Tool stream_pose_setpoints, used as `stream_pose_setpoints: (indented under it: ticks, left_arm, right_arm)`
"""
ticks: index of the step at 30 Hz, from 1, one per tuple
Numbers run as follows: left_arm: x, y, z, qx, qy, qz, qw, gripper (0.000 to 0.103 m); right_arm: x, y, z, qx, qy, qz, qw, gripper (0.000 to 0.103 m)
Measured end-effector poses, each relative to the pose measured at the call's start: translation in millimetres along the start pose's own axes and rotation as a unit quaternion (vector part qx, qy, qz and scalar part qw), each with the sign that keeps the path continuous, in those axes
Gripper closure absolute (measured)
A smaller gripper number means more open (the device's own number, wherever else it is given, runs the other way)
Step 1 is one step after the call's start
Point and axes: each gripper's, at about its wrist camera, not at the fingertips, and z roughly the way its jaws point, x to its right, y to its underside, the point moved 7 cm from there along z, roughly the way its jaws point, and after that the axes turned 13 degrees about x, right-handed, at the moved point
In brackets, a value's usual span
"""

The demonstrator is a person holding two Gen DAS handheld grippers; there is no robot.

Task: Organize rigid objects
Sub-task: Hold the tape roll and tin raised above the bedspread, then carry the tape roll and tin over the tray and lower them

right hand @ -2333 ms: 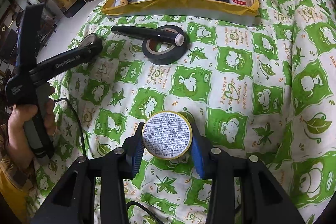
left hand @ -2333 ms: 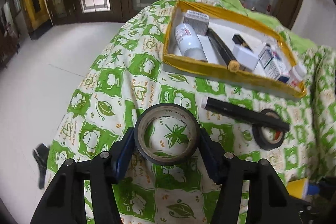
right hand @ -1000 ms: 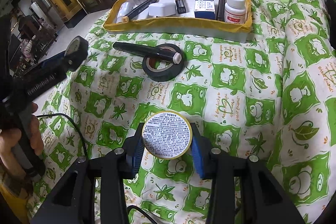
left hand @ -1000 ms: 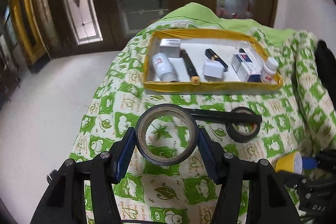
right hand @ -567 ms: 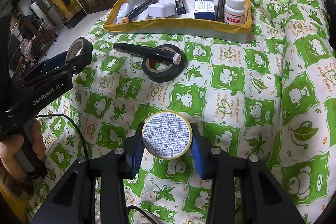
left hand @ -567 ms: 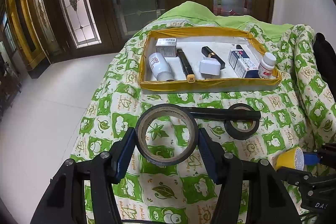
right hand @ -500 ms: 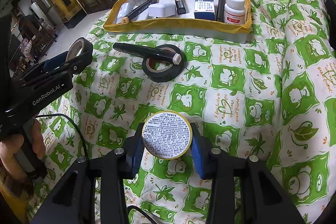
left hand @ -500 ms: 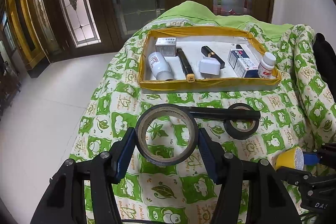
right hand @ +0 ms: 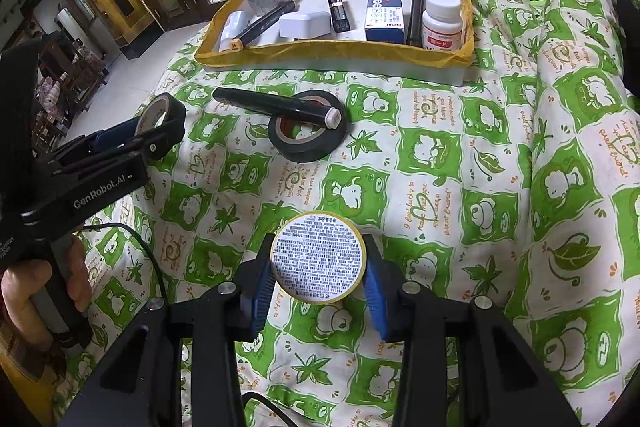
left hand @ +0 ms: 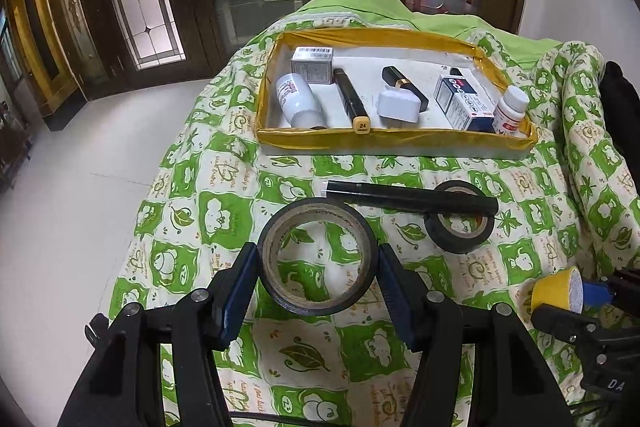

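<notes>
Gripping tape roll, yellow tin

Small print on the round yellow-rimmed tin: too fine to read. Black marker pen hides the far rim of the black tape roll. Person's hand, lower left of the right wrist view, cut by the frame edge. Yellow-edged white tray: near wall conceals the bottle bases.

Green-and-cream checked cloth, yellow-rimmed tray, black tape roll, blue pads
</notes>
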Motion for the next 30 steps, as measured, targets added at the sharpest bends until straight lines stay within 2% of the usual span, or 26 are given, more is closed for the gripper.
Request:
stream_pose_setpoints:
  ticks: [6, 14, 23, 30]
  left_arm:
    - [-0.8, -2.7, -1.5, 0.001, 0.004, -0.007, 1.0000, 0.041]
    - [-9.2, -16.4, -1.5, 0.003, 0.014, -0.040, 0.9991, 0.041]
    - [7.7, -65.6, 15.6, 0.014, 0.051, -0.050, 0.9973, 0.041]
    - [35.6, -81.6, 42.6, -0.003, 0.094, -0.054, 0.9941, 0.041]
  right_arm:
    - [1.3, -10.4, -6.3, 0.005, -0.005, 0.011, 1.000, 0.064]
    - [8.7, -53.0, -22.8, 0.037, -0.018, 0.028, 0.999, 0.064]
    - [37.3, -122.8, -24.2, 0.097, -0.008, 0.074, 0.992, 0.064]
    - [63.6, -150.6, -8.5, 0.104, 0.001, 0.113, 0.988, 0.064]
